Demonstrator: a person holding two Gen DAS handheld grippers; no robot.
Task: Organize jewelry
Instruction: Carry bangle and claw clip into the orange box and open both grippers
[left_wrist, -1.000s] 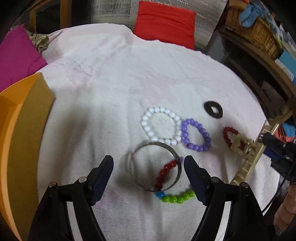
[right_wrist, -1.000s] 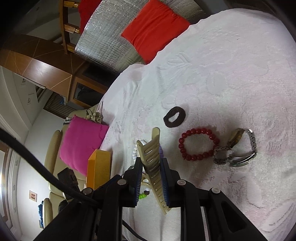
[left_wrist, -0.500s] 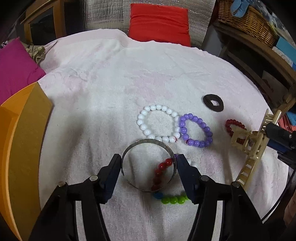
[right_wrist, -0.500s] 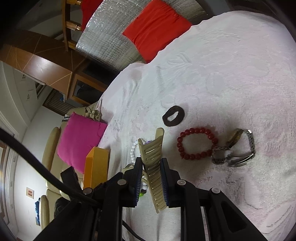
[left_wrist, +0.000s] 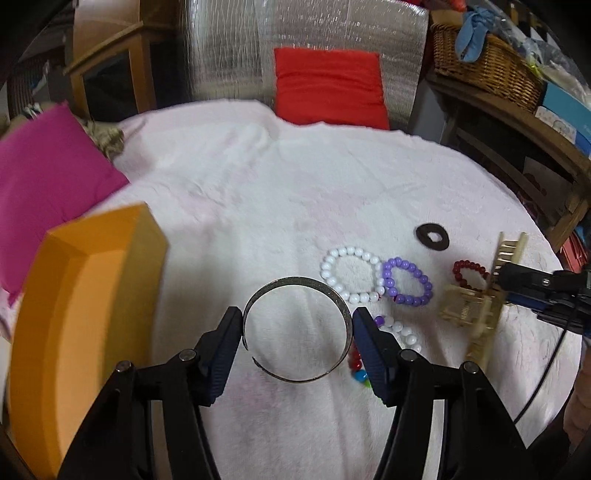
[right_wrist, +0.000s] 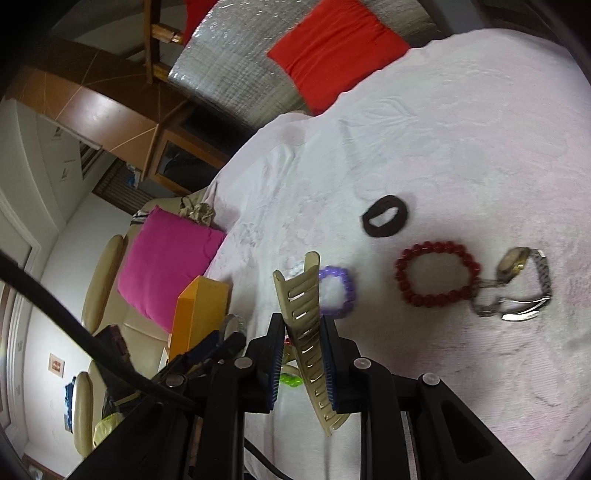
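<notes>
My left gripper (left_wrist: 298, 320) is shut on a silver open bangle (left_wrist: 297, 285) and holds it above the white cloth. My right gripper (right_wrist: 302, 332) is shut on a beige hair clip (right_wrist: 301, 314), which also shows in the left wrist view (left_wrist: 476, 306). On the cloth lie a white bead bracelet (left_wrist: 334, 258), a purple bead bracelet (left_wrist: 421, 275) (right_wrist: 349, 291), a dark red bead bracelet (right_wrist: 436, 273) (left_wrist: 467, 267), a black ring (right_wrist: 386, 216) (left_wrist: 432, 238), a metal watch (right_wrist: 521, 284) and a multicoloured bead string (left_wrist: 397, 332).
An orange box (left_wrist: 77, 295) stands at the left of the cloth, also in the right wrist view (right_wrist: 197, 306). A pink cushion (left_wrist: 40, 177) and a red cushion (left_wrist: 328, 88) lie at the table's far side. A wicker basket (left_wrist: 484, 62) sits on shelves at the right.
My left gripper closed on the silver bangle and lifted it off the multicoloured beads, moving left toward the orange box. My right gripper still holds the hair clip.
</notes>
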